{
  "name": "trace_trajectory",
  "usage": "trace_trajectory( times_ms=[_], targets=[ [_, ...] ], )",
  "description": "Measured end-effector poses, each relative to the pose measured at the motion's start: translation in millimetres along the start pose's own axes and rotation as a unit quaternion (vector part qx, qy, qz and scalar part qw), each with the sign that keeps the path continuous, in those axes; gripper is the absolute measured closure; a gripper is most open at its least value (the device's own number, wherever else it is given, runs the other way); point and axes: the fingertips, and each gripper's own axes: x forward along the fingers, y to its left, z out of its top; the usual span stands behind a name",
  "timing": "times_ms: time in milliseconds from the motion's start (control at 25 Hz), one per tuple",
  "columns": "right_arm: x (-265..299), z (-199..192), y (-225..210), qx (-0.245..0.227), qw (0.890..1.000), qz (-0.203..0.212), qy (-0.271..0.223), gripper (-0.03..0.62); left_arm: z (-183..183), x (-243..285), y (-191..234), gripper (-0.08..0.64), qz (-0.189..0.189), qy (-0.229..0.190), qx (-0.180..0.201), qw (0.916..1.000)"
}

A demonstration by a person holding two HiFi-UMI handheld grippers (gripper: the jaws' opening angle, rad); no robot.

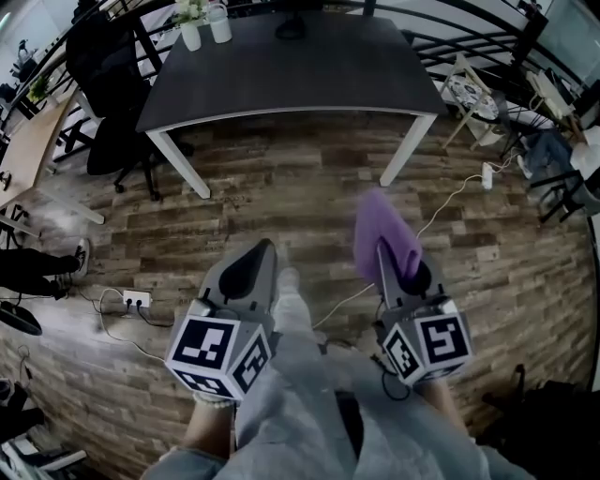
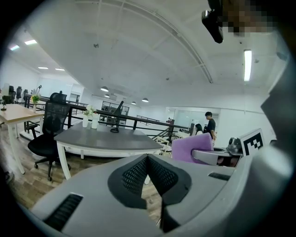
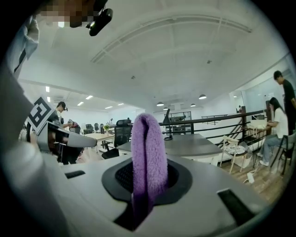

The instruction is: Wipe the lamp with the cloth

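Standing in the jaws of the right gripper (image 1: 389, 258), a purple cloth (image 1: 380, 220) is pinched, well short of the dark table (image 1: 309, 70). The left gripper (image 1: 258, 258) is pressed closed, empty. At the table's far edge the lamp (image 1: 291, 26) is noted near two white vases (image 1: 191, 36); pale flowers (image 1: 190, 9) are held in one.

- Right now the cloth (image 3: 148, 157) is purple, one even shade all the way up.
- My right gripper (image 1: 394, 258) has a grey shell.
- My left gripper (image 1: 265, 248) is the same grey, and its pads (image 2: 134, 178) are black with a fine grid pattern.
- The marker cubes (image 1: 220, 352) carry black-and-white squares.
- The table (image 1: 291, 80) has a dark grey top and white legs.
- The floor (image 1: 281, 187) is streaky brown wood planks.
- The chair (image 1: 103, 84) is black.
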Motion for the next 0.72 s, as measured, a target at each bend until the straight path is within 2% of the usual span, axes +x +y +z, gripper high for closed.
trace_trajectory(
  times_ms=[320,720],
  targets=[
    [38.5,9.1,-14.7,0.01,1.0,-0.008,0.006,0.542,19.6,40.5,15.2,0.548,-0.015,0.012,0.004,0.9998],
    [104.1,43.1,-24.7,0.001,1.0,-0.019,-0.006,0.541,60.8,100.4,48.1,0.548,-0.042,0.009,0.02,0.9989]
  ],
)
